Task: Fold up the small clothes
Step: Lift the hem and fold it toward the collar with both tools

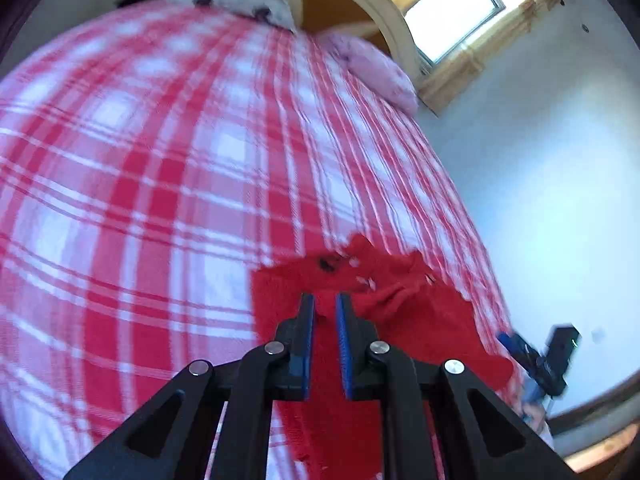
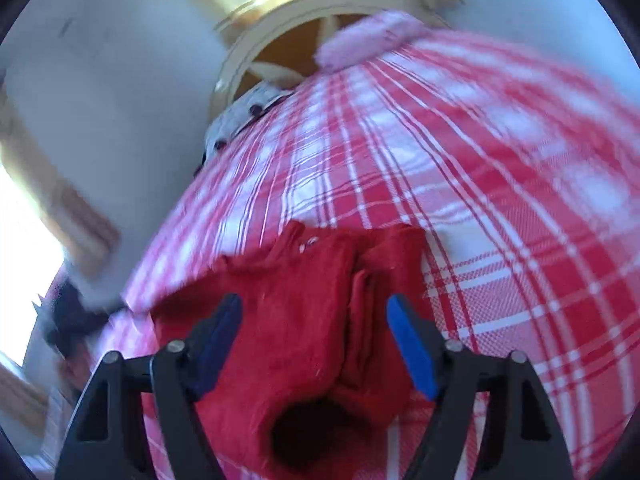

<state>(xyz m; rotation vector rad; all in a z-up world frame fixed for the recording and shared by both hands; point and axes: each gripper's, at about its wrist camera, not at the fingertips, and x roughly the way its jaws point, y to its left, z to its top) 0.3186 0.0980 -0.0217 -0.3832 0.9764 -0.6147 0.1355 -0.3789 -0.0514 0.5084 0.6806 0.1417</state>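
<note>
plaid bedspread (image 1: 160,160); fuzzy red garment (image 2: 288,320), apparently crumpled.

**Daylight, blown-out glass and heavy blur**

Sun pours through the window (image 1: 452,12), which glares to pure white in the left wrist view. A 2nd patch of glare burns at the left edge of the right wrist view. Both pictures smear with motion blur, worst on the plaid bedspread (image 1: 160,168) toward the rim. The fisheye bulges everything, and black vignette rings each frame.
</note>
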